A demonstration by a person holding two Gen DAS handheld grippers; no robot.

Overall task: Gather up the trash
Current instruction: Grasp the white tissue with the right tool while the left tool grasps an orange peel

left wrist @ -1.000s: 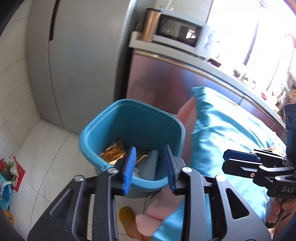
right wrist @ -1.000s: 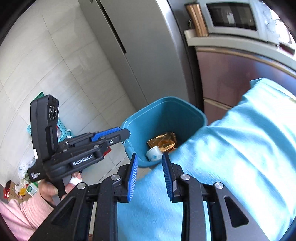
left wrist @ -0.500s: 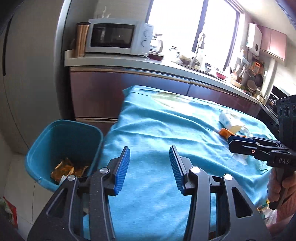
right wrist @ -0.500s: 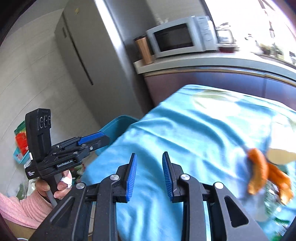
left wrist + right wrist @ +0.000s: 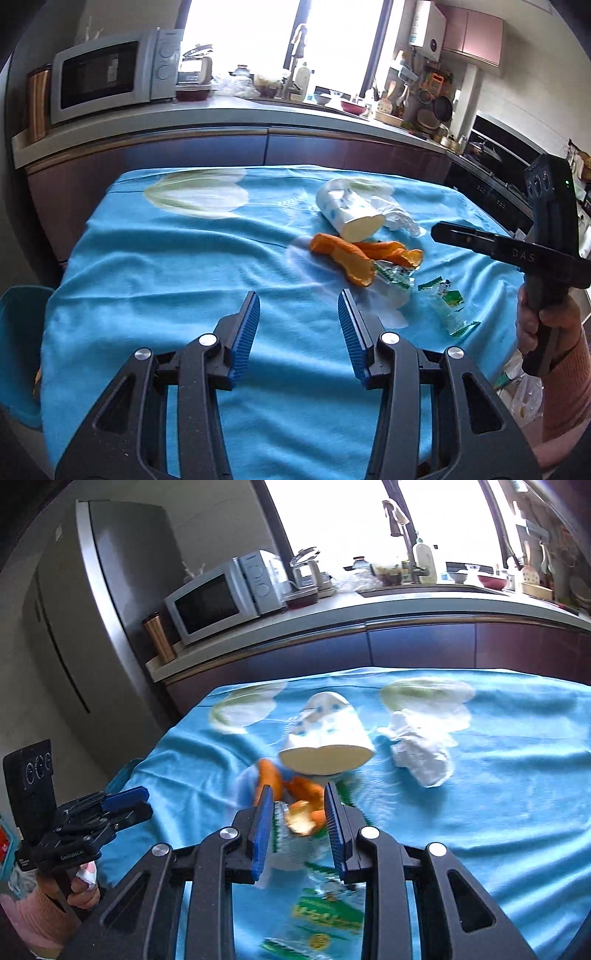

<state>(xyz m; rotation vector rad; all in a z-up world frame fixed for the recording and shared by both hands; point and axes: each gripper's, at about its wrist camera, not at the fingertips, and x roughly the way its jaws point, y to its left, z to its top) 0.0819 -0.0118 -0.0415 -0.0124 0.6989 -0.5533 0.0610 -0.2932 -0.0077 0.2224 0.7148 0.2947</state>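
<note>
On the blue tablecloth (image 5: 166,266) lie a tipped paper cup (image 5: 349,216), orange peel (image 5: 354,258), a crumpled white tissue (image 5: 397,218) and clear green-printed wrappers (image 5: 447,306). My left gripper (image 5: 299,321) hovers open over bare cloth, short of the peel, with nothing between its fingers. My right gripper (image 5: 298,812) is narrowly open just above the peel (image 5: 303,818), which shows in its gap without being pinched. The cup (image 5: 325,738) and tissue (image 5: 421,757) lie beyond it, and a wrapper (image 5: 325,915) lies under it. Each view shows the other gripper, the right (image 5: 443,230) and the left (image 5: 136,805), in a hand.
The blue trash bin (image 5: 18,332) stands off the table's left edge. A kitchen counter (image 5: 221,114) with a microwave (image 5: 110,74) runs behind the table, and a fridge (image 5: 92,609) stands far left. A clear bag (image 5: 524,391) hangs at the table's right side.
Both grippers have swung from over the blue bin across to the table. The left jaws widened. The right gripper now sits over the orange peel.
</note>
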